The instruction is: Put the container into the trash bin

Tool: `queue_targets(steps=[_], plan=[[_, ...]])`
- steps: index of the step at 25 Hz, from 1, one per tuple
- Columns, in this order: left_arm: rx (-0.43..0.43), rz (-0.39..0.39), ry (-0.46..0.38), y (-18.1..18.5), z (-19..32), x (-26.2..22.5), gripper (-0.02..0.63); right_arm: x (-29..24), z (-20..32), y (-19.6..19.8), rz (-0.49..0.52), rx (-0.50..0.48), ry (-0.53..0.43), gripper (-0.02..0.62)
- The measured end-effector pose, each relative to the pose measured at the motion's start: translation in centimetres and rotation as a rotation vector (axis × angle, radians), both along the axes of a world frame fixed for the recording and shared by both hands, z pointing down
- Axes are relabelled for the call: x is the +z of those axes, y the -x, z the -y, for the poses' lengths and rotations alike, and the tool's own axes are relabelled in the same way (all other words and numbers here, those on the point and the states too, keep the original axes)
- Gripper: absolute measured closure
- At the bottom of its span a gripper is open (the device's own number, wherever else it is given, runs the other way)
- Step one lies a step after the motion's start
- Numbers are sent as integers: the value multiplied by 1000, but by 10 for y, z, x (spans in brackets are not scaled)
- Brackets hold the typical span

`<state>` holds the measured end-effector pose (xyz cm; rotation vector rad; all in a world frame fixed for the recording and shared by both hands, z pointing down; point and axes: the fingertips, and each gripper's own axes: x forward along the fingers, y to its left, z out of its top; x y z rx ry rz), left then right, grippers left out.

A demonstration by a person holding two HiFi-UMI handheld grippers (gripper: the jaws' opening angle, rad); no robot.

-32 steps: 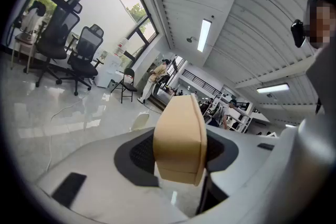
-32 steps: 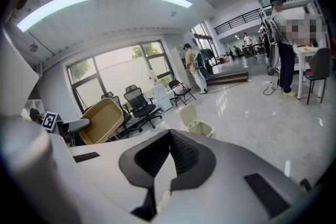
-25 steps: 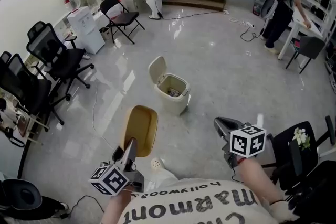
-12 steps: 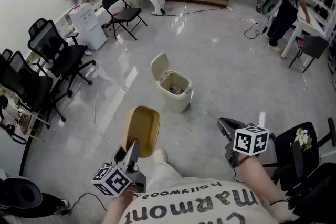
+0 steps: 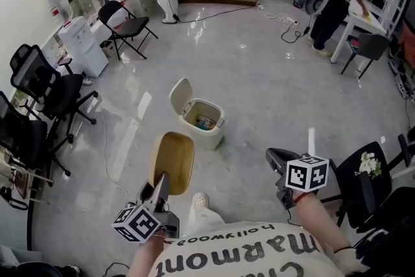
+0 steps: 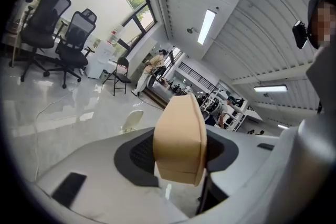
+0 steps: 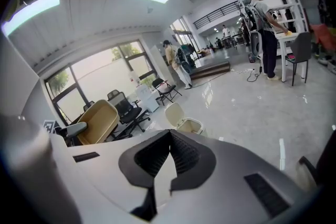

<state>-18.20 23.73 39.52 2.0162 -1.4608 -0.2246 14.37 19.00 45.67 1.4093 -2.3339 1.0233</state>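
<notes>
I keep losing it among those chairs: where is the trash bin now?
Head view, mid-floor: the trash bin stands lid-open, just beyond the tan container at lower left.

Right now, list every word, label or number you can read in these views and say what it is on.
"hollywood": on the person's shirt, upside down in the head view.
"Marmont": bigger letters, same shirt.
A third line on the shirt is cut off: unreadable.
The marker cubes carry square patterns, no words.
The trash bin and container show no print.
</notes>
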Motion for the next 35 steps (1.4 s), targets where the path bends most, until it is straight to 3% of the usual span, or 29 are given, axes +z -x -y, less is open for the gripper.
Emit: queue_targets(steps=[9, 16, 26, 30, 35], plan=[[127, -9, -37, 31, 116, -22, 407, -29, 74, 31, -2, 104, -43, 592], [185, -14, -49, 56, 172, -24, 407, -31, 118, 54, -4, 171, -59, 592], [221, -6, -9, 106, 206, -8, 407, -21, 157, 124, -11, 124, -47, 592], [219, -32, 21, 111, 207, 6, 407, -5, 153, 132, -93, 94, -12, 592], [256, -32, 68, 107, 206, 27, 407, 3, 150, 136, -45, 125, 21, 592]])
